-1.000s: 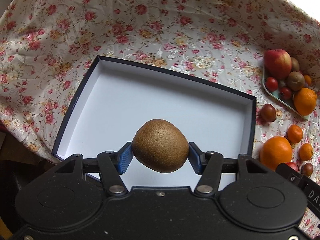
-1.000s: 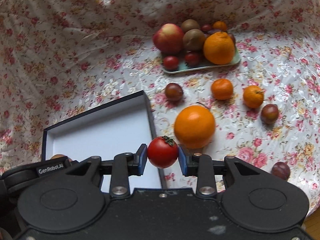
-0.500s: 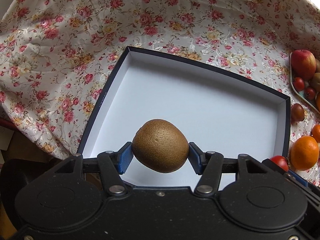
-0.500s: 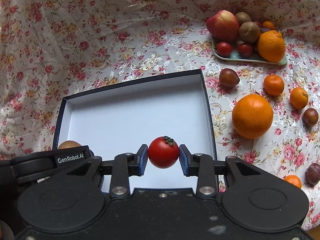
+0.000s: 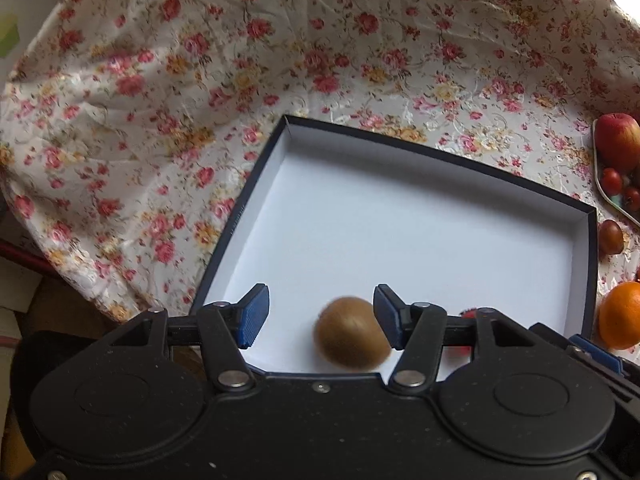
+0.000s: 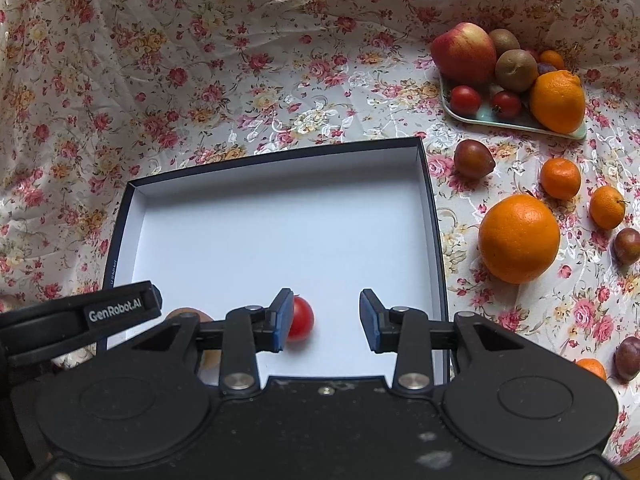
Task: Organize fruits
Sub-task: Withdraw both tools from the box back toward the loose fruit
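While its outline is blurred, the kiwi (image 5: 351, 333) shows inside the white-lined box (image 5: 400, 168), near the front wall, just beside the right finger of the left hand-held gripper (image 5: 321, 315) but gripped by neither finger: the blue pads stand spread apart, released. Seen from the right wrist, the cherry tomato (image 6: 301, 319) lies on the box floor partly behind the left finger of the right hand-held gripper (image 6: 326, 319), whose fingers are likewise spread with nothing between them. Both tools hang over the near end of the box, side by side. Right of the box, on the flowered cloth (image 6: 200, 80) covering the worktop, a big orange (image 6: 519, 238) sits among small tangerines and dark plums. Farther back, a pale tray (image 6: 516, 120) carries an apple (image 6: 464, 53), two kiwis, another orange and more cherry tomatoes.
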Action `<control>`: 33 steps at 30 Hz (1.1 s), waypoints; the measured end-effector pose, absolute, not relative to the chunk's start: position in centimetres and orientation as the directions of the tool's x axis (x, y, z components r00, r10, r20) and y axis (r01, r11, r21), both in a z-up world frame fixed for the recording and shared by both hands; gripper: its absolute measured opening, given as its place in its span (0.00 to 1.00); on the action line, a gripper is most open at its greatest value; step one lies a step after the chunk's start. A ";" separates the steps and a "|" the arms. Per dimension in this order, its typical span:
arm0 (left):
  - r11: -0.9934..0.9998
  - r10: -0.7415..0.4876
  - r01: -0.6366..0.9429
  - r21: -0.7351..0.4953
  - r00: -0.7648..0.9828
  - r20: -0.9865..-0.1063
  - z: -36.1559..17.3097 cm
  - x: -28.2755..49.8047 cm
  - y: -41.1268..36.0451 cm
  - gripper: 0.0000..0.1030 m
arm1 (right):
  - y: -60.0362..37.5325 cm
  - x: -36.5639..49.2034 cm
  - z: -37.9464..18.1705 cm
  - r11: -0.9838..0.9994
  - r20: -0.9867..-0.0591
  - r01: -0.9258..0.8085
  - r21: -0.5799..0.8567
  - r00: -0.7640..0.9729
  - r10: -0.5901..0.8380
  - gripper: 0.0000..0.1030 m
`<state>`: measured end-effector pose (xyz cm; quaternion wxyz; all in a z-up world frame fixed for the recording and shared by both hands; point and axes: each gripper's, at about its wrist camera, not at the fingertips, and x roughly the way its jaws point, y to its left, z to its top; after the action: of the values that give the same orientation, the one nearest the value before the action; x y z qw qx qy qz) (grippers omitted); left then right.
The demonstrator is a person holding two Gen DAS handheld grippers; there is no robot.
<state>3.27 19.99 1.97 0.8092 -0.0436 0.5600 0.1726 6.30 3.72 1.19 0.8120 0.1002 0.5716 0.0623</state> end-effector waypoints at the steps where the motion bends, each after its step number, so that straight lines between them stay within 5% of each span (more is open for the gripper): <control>1: 0.936 0.235 -0.328 0.126 0.318 -0.919 2.1 3.3 20.0 0.60 | 3.7 6.3 1.1 0.972 -0.917 0.017 0.236 0.334 0.217 0.38; 33: 0.963 0.138 -0.257 0.084 0.198 -0.971 0.1 4.1 18.5 0.60 | 3.4 7.0 -1.7 0.974 -0.975 0.036 0.221 0.044 0.220 0.38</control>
<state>4.14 18.50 0.15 0.7724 -0.0479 0.6203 0.1277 6.99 3.40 -1.70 0.7166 0.0931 0.6882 0.0640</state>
